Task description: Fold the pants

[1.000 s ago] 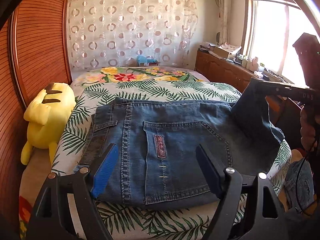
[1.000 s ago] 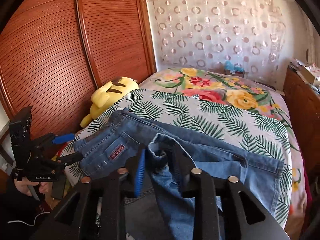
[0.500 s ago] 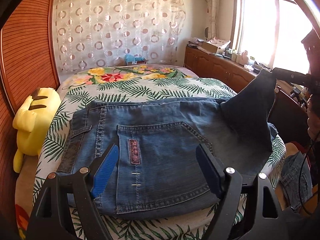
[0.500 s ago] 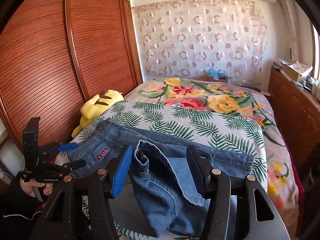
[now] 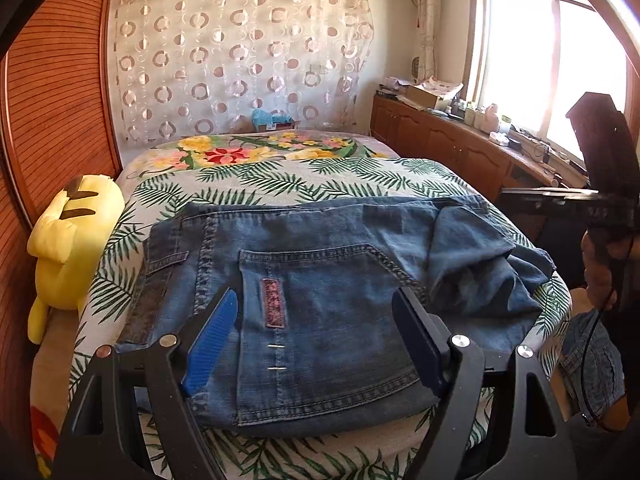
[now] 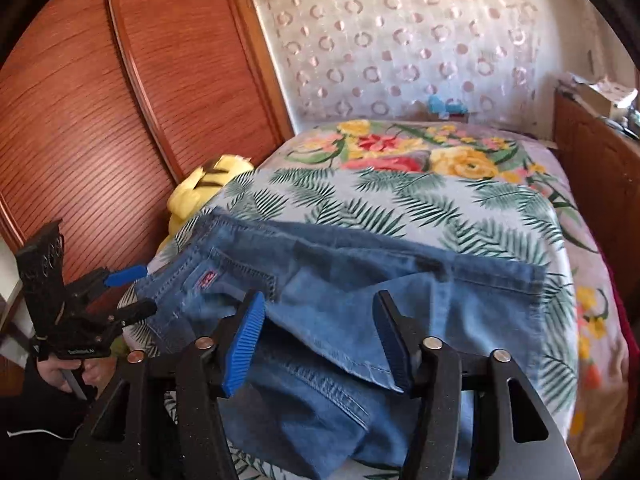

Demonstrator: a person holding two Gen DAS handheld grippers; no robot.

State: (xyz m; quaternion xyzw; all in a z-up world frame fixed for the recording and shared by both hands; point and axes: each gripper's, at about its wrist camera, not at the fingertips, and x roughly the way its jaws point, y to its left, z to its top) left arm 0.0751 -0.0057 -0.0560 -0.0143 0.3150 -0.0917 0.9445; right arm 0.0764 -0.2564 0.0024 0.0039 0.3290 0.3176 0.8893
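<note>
Blue denim pants [image 5: 328, 280] lie across the near end of the bed, back pocket up, with the leg end dropped in a loose crumpled heap [image 5: 480, 264] at the right. My left gripper [image 5: 316, 332] is open and empty, just above the pocket area. My right gripper [image 6: 320, 340] is open and empty over the leg fabric [image 6: 360, 320], which lies slack between and below its fingers. The right gripper also shows at the right edge of the left wrist view [image 5: 560, 194]. The left gripper shows at the left of the right wrist view [image 6: 128, 292].
The bed [image 5: 280, 176] has a palm-leaf and flower cover. A yellow plush toy [image 5: 68, 248] sits between the bed and the wooden wardrobe [image 6: 100, 120] on the left. A wooden cabinet [image 5: 448, 148] under the window runs along the right. More denim hangs off the bed's right corner [image 5: 592, 360].
My right gripper opened and let go of the lifted pant leg, which dropped into a heap on the bed. The right gripper drew back. The left gripper stayed open over the pocket.
</note>
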